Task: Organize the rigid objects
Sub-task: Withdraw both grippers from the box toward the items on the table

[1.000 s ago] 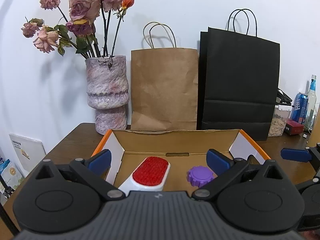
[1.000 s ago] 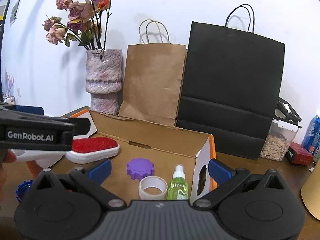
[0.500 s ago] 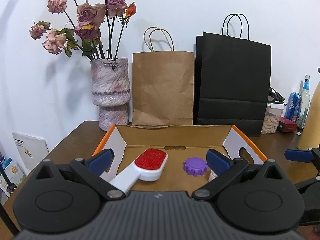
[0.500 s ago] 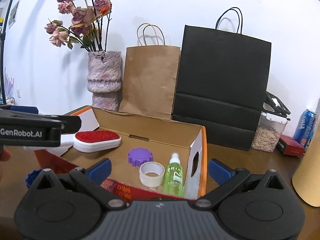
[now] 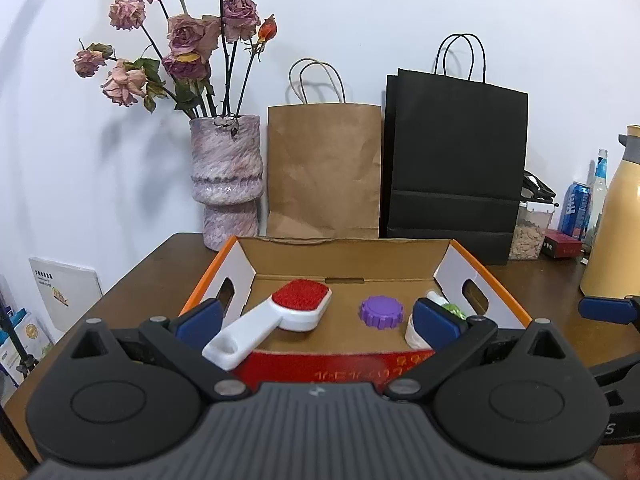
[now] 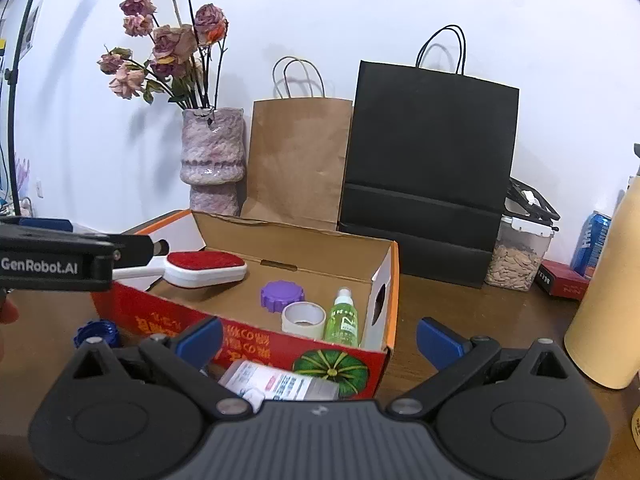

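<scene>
The lint brush lies inside the cardboard box, at frame centre-left. The left gripper is spread apart and empty; so is the right gripper. Judged step: placement complete. Next: approach the blue cap at lower left.

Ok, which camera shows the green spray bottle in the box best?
The right wrist view: the green spray bottle stands upright in plain sight beside the tape roll. In the left wrist view a blue finger pad hides nearly all of it.
</scene>
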